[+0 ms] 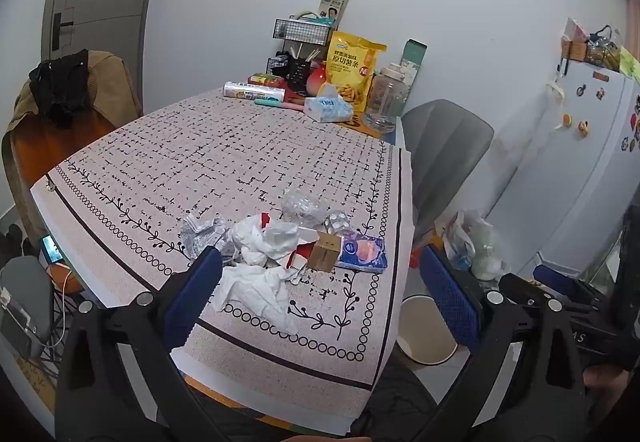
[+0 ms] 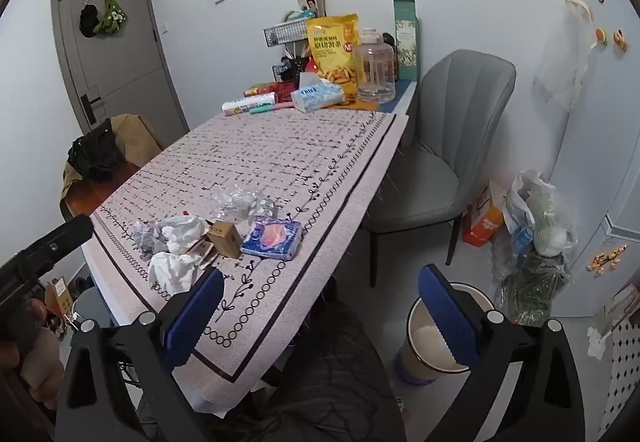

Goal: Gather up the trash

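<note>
A pile of trash lies near the front of the patterned tablecloth (image 1: 240,162): crumpled white tissues (image 1: 256,282), a blue wrapper (image 1: 362,252), a small brown carton (image 1: 324,252), crumpled clear plastic (image 1: 300,204) and crumpled printed paper (image 1: 200,232). The pile also shows in the right wrist view, with tissues (image 2: 172,270), the blue wrapper (image 2: 272,238) and the carton (image 2: 224,238). A white bin (image 1: 426,326) stands on the floor right of the table, also seen in the right wrist view (image 2: 436,330). My left gripper (image 1: 320,298) is open and empty just before the pile. My right gripper (image 2: 320,314) is open and empty, over the table's edge and the bin.
At the table's far end stand a yellow snack bag (image 1: 352,70), a tissue box (image 1: 328,108), a clear jug (image 1: 386,98) and a wire rack (image 1: 302,30). A grey chair (image 2: 440,162) stands to the right, bags (image 2: 536,234) and a fridge (image 1: 580,162) beyond it.
</note>
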A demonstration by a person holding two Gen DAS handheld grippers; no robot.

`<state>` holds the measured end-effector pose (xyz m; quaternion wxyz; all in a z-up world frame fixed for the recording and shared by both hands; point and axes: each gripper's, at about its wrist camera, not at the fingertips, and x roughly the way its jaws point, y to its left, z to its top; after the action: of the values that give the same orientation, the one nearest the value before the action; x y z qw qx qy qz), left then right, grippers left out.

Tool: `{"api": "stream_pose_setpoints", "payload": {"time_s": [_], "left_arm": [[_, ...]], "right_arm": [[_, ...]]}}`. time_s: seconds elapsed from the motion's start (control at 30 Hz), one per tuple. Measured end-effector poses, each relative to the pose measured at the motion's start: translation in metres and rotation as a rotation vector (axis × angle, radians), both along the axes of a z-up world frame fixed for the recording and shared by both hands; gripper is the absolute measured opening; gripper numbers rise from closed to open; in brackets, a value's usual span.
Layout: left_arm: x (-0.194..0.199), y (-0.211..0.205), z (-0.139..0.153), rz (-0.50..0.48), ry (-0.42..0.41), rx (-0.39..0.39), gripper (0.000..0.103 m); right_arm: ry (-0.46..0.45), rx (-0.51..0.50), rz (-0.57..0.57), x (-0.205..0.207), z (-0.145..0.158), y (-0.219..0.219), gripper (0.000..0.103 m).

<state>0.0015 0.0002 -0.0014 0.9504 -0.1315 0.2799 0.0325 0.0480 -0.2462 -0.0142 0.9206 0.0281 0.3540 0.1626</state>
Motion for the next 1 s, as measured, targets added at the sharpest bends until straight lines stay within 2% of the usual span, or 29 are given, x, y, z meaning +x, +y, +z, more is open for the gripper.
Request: {"api": "stream_pose_setpoints", "payload": {"time_s": [1.0], "left_arm": [[-0.002,-0.005,0.005,-0.011,-0.009,0.014,0.097]], "right_arm": [[-0.039,0.026,0.0,-0.008,0.011,-0.001,0.095]]}}
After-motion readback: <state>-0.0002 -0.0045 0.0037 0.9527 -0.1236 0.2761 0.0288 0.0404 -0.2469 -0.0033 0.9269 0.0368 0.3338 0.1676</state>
